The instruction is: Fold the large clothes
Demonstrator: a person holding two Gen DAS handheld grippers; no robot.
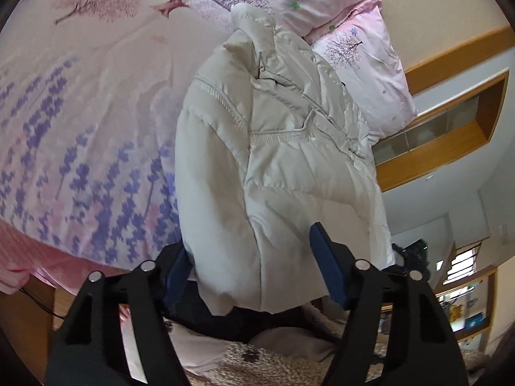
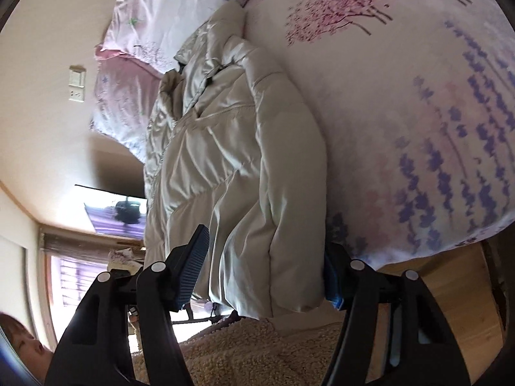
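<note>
From the left wrist view, the left gripper [image 1: 254,267] has its two blue fingers [image 1: 328,267] set wide on either side of the near hem of a cream puffer jacket [image 1: 273,148]. The padded cloth bulges between them, so the gripper appears to be pinching a thick bundle of hem rather than standing idle. The jacket lies lengthwise on the bed [image 1: 80,112], collar end toward the pillows [image 1: 363,74], already doubled to a narrow strip (sleeves seem tucked inward). Holding the hem end makes sense for carrying it up toward the collar.

From the right wrist view, the right gripper [image 2: 264,273] likewise straddles the jacket [image 2: 238,148] at its near edge, one ribbed finger [image 2: 193,270] on the left, the other mostly hidden behind the padding. The fingers look pressed into the fabric, gripping it. The flowered bed cover [image 2: 418,112] spreads to the right, and a fleece garment [image 2: 257,347] shows below the gripper. Two grips along one hem would keep the bulky fold square when lifted.
</note>
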